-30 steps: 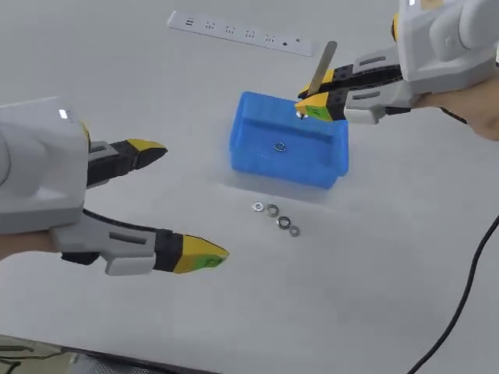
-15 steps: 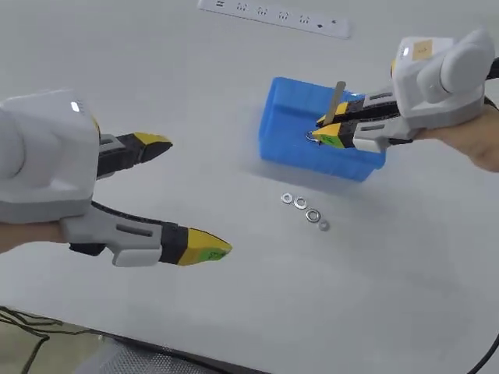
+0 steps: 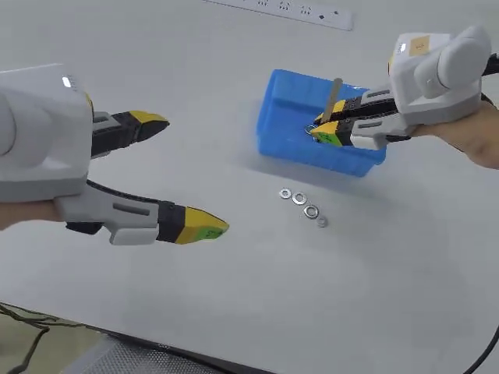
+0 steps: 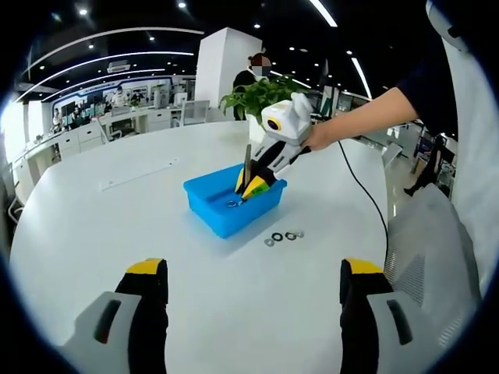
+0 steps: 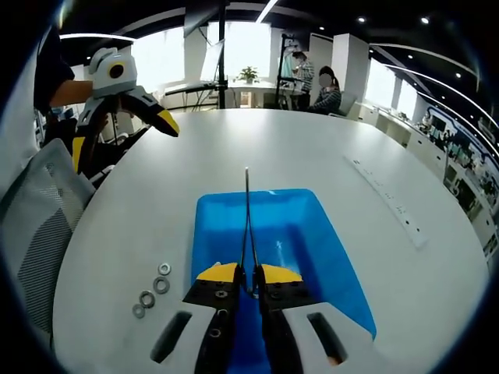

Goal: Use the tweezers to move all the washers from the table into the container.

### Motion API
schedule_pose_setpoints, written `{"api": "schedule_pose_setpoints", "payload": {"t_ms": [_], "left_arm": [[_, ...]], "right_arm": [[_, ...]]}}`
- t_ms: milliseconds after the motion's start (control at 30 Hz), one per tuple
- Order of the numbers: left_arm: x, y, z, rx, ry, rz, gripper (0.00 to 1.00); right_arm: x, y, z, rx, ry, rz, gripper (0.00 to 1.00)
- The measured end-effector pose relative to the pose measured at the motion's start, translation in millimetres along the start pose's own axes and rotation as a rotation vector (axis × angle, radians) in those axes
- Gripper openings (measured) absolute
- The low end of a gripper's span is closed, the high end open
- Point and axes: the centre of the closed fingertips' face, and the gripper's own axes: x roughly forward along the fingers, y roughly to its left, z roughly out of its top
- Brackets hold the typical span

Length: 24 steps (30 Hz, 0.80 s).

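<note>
A blue container (image 3: pixel 284 148) sits on the white table, also seen in the left gripper view (image 4: pixel 210 204) and the right gripper view (image 5: pixel 320 241). My right gripper (image 3: pixel 321 132) hangs over its inside, shut on metal tweezers (image 3: pixel 334 92) whose tips point down into it. From its own camera the right gripper (image 5: pixel 249 274) grips the tweezers (image 5: pixel 247 214) above the blue floor. Several washers (image 3: pixel 302 202) lie in a short row on the table just in front of the container, also seen at the washers (image 5: pixel 152 292). My left gripper (image 3: pixel 187 175) is open and empty, well to the left.
A white power strip (image 3: pixel 304 9) lies at the table's far edge. A black cable (image 4: pixel 366 195) trails from the right gripper off the table. The near table edge and a mesh chair (image 3: pixel 117 360) are at the bottom left. A potted plant (image 4: pixel 261 93) stands behind the container.
My right gripper with the tweezers came down from the container's far corner to over its middle. The left gripper kept its place and stayed open. The head camera shifted.
</note>
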Motion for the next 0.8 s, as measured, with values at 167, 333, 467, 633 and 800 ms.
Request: {"api": "schedule_pose_setpoints", "payload": {"t_ms": [167,333,467,633,800], "left_arm": [[-0.3,-2.2,-3.4,0.0,0.011,-0.004,0.96],[0.5,0.2,-1.5,0.002,0.008,0.0,0.96],[2.7,14.4,16.4,0.028,-0.044,0.051,0.92],[13.4,28.1,52.7,-0.016,-0.16,0.059,0.88],[32.6,44.5,93.6,-0.048,-0.293,0.048,0.66]], "right_arm": [[-0.7,2.2,0.3,-0.009,0.001,-0.002,0.1],[-1.1,2.5,2.3,-0.026,0.002,-0.008,0.09],[-1.8,2.1,4.6,-0.031,0.0,-0.012,0.08],[-3.2,2.0,10.5,-0.041,-0.013,-0.019,0.08],[-4.9,0.7,15.6,-0.037,-0.023,-0.026,0.08]]}}
